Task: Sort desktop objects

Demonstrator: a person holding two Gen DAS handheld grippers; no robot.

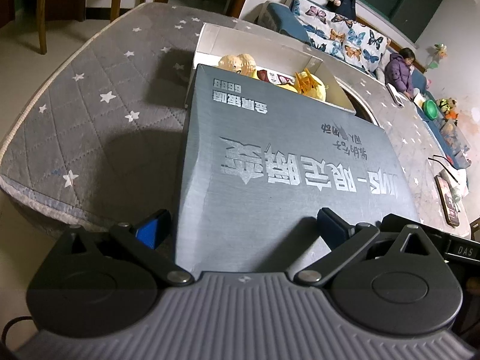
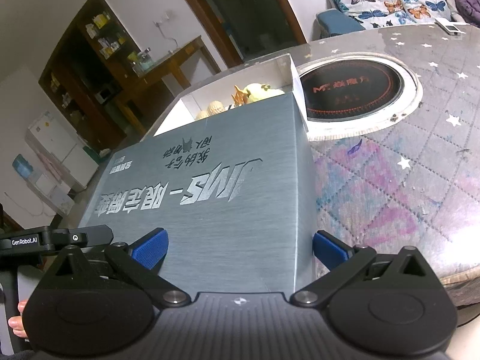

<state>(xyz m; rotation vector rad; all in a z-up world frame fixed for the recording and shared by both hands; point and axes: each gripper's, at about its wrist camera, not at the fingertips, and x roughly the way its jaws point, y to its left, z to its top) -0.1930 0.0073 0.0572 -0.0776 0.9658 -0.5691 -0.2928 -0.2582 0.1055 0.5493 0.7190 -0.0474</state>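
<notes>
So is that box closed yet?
Only partly. The grey lid covers the near part of the white box; the far end is open, with yellow toys showing.

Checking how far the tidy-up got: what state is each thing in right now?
Grey lid: tilted over the box, far end uncovered.
White box: partly open, toys inside.
Yellow plush toy: in the box.
Left gripper: open, straddling the lid's near edge.
Right gripper: open, straddling the lid's corner.
</notes>
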